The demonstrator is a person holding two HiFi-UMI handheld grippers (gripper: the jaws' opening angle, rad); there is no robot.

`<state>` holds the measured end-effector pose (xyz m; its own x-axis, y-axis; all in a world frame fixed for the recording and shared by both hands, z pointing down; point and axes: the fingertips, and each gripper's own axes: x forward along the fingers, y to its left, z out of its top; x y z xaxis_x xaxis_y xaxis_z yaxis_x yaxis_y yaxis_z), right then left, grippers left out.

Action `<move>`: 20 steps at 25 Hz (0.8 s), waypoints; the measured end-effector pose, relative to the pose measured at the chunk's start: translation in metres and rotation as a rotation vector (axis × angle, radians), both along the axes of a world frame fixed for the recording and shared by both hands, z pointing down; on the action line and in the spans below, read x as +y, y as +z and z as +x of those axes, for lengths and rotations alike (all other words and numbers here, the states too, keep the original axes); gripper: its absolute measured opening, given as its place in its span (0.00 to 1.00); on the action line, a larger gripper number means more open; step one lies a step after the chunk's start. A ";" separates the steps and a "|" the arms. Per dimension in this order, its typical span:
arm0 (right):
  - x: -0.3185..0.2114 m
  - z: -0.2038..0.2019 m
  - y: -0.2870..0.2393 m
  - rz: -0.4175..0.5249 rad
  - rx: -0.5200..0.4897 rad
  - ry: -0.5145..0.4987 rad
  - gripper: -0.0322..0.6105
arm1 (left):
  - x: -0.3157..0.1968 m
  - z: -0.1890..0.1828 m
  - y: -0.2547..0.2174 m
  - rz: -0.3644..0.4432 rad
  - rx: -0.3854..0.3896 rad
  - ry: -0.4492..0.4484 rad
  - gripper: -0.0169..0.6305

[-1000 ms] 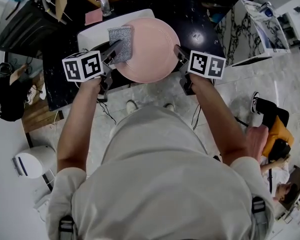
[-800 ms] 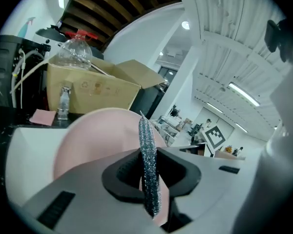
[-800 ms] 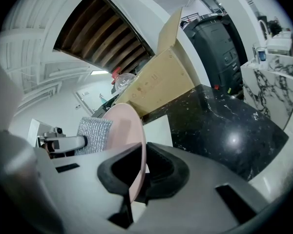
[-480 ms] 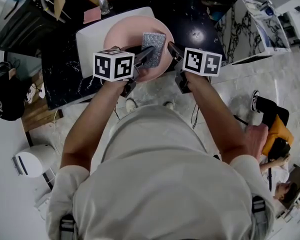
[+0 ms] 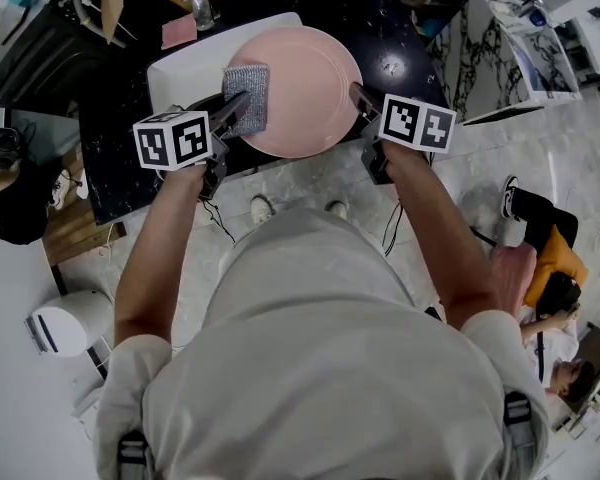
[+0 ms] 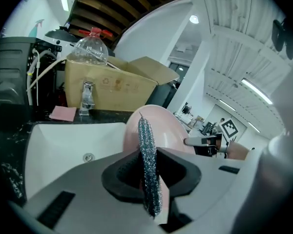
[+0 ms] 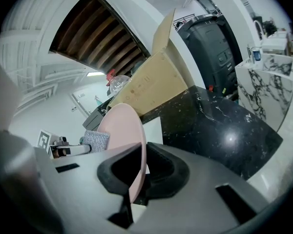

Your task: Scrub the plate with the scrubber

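A pink plate (image 5: 300,86) is held tilted over the white sink (image 5: 175,70), its face toward me. My right gripper (image 5: 361,100) is shut on the plate's right rim (image 7: 136,160). My left gripper (image 5: 232,106) is shut on a silvery grey scrubber (image 5: 246,96), which lies flat against the plate's left part. In the left gripper view the scrubber (image 6: 149,172) stands edge-on between the jaws, with the plate (image 6: 163,130) behind it. In the right gripper view the scrubber (image 7: 96,141) shows at the plate's far side.
A black marble counter (image 5: 400,48) surrounds the sink. Behind it stand a chrome tap (image 6: 87,97), a cardboard box (image 6: 112,84) and a pink cloth (image 6: 63,113). A white marble-patterned cabinet (image 5: 505,58) stands to the right. The counter's front edge is close below the plate.
The left gripper has drawn the scrubber back from the plate's middle to its left part. The plate has shifted slightly right and up with the right gripper.
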<state>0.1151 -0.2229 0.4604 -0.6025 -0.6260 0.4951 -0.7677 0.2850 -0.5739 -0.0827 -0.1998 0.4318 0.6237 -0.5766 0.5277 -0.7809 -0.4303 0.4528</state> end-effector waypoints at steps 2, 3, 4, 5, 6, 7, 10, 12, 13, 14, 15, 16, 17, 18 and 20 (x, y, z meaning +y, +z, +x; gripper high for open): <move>-0.003 0.000 0.002 -0.005 0.009 0.001 0.09 | -0.001 -0.019 -0.002 0.007 0.004 -0.035 0.14; -0.004 -0.001 0.003 -0.007 0.015 -0.001 0.09 | -0.001 -0.028 -0.005 0.015 0.010 -0.052 0.14; -0.005 -0.003 0.005 -0.011 0.023 -0.003 0.09 | 0.000 -0.038 -0.009 0.030 0.018 -0.071 0.14; -0.006 -0.004 0.007 -0.015 0.032 -0.006 0.09 | 0.000 -0.047 -0.014 0.050 0.025 -0.091 0.14; -0.007 -0.006 0.010 -0.021 0.040 -0.008 0.09 | 0.001 -0.057 -0.020 0.073 0.034 -0.113 0.14; -0.009 -0.008 0.013 -0.027 0.048 -0.010 0.09 | 0.002 -0.067 -0.026 0.095 0.043 -0.134 0.14; -0.017 -0.016 0.020 -0.043 0.072 -0.014 0.09 | 0.008 -0.101 -0.040 0.139 0.068 -0.191 0.14; -0.025 -0.027 0.023 -0.052 0.088 -0.021 0.09 | 0.013 -0.126 -0.044 0.153 0.074 -0.227 0.14; -0.030 -0.033 0.024 -0.057 0.095 -0.026 0.09 | 0.017 -0.138 -0.044 0.160 0.070 -0.242 0.14; -0.034 -0.040 0.026 -0.064 0.101 -0.032 0.09 | 0.021 -0.149 -0.044 0.167 0.061 -0.252 0.14; -0.038 -0.048 0.029 -0.074 0.106 -0.036 0.09 | 0.025 -0.159 -0.043 0.175 0.047 -0.258 0.14; -0.043 -0.056 0.032 -0.086 0.108 -0.040 0.09 | 0.029 -0.168 -0.041 0.184 0.030 -0.259 0.14; -0.047 -0.064 0.036 -0.099 0.110 -0.044 0.09 | 0.033 -0.175 -0.040 0.194 0.012 -0.258 0.14; -0.052 -0.073 0.041 -0.113 0.112 -0.047 0.09 | 0.037 -0.182 -0.039 0.205 -0.006 -0.255 0.14; -0.062 -0.090 0.051 -0.141 0.118 -0.052 0.09 | 0.041 -0.190 -0.035 0.223 -0.046 -0.237 0.14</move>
<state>0.0256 -0.2851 0.5110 -0.5647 -0.5151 0.6448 -0.8185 0.2491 -0.5178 -0.2732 -0.1584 0.3965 0.4365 -0.8077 0.3964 -0.8887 -0.3185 0.3297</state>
